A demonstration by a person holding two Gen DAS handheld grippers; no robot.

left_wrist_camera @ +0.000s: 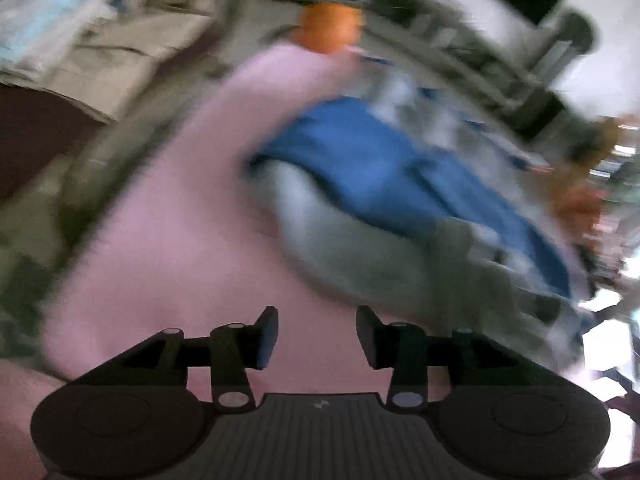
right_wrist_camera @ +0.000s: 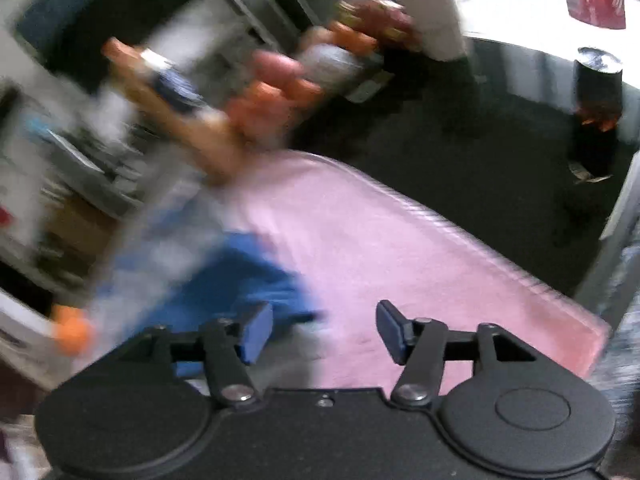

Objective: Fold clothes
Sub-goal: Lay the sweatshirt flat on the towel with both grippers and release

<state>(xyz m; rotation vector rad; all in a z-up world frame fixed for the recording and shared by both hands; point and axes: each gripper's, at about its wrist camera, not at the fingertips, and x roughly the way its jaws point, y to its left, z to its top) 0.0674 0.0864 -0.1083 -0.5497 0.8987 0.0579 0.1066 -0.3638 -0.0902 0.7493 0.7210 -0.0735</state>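
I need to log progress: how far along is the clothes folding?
Done: beige garments lie stacked at the far left. In hand: nothing; the left gripper and right gripper are open above the pink cloth. Left: the blue garment lies rumpled, unfolded.

Light: soft indoor daylight, blown-out white at the right edges.
Blur: heavy motion smear across both views.
Sharp: only the near black gripper bodies.
Edges: fisheye curvature, dark corners.

My two wrist cameras look forward and downward, close over the pink cover (left_wrist_camera: 168, 240); both views share it and the blue garment (right_wrist_camera: 248, 280).
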